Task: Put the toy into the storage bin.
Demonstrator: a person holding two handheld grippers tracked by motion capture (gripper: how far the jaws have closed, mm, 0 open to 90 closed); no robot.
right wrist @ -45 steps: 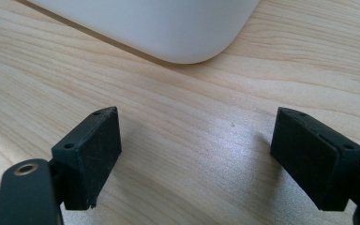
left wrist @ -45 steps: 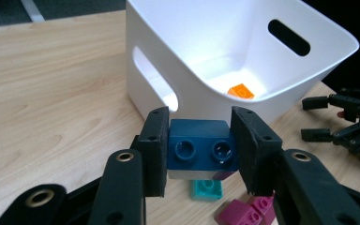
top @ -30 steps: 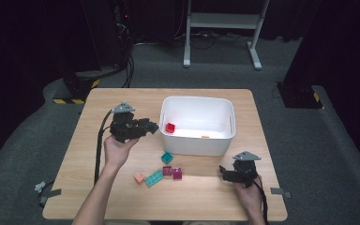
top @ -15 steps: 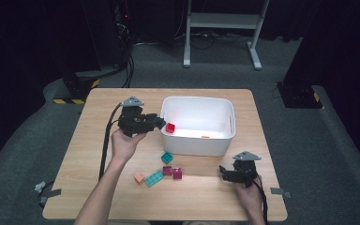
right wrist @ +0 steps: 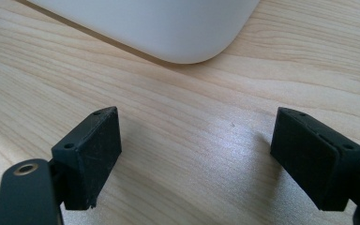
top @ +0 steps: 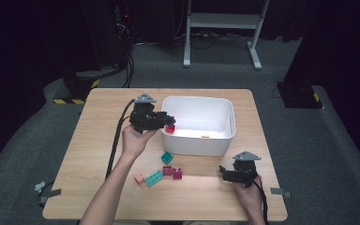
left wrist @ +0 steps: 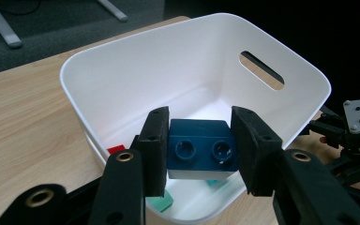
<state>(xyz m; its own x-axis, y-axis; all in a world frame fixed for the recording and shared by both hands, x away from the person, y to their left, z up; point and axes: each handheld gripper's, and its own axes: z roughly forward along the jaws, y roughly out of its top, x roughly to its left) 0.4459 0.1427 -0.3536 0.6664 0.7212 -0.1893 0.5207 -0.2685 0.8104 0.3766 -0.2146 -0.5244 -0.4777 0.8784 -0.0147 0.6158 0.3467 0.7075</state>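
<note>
My left gripper point(top: 167, 120) is shut on a dark blue two-stud brick point(left wrist: 199, 149) and holds it over the left rim of the white bin point(top: 225, 115). In the left gripper view the brick hangs above the bin's inside point(left wrist: 192, 61). A red brick point(top: 170, 129) lies in the bin's near-left corner, and teal pieces point(left wrist: 161, 202) show below the held brick. My right gripper point(top: 224, 173) rests low at the table's front right, open with nothing between its fingers point(right wrist: 93, 154). It faces bare wood below the bin's rounded corner point(right wrist: 178, 33).
Loose bricks lie on the table in front of the bin: a teal one point(top: 167, 157), a magenta pair point(top: 173, 172), a long teal one point(top: 154, 177) and a salmon one point(top: 139, 177). A small orange piece point(top: 205, 137) lies in the bin.
My left gripper has carried the blue brick to the right, from beside the bin to over its left rim. The right gripper has stayed in place.
</note>
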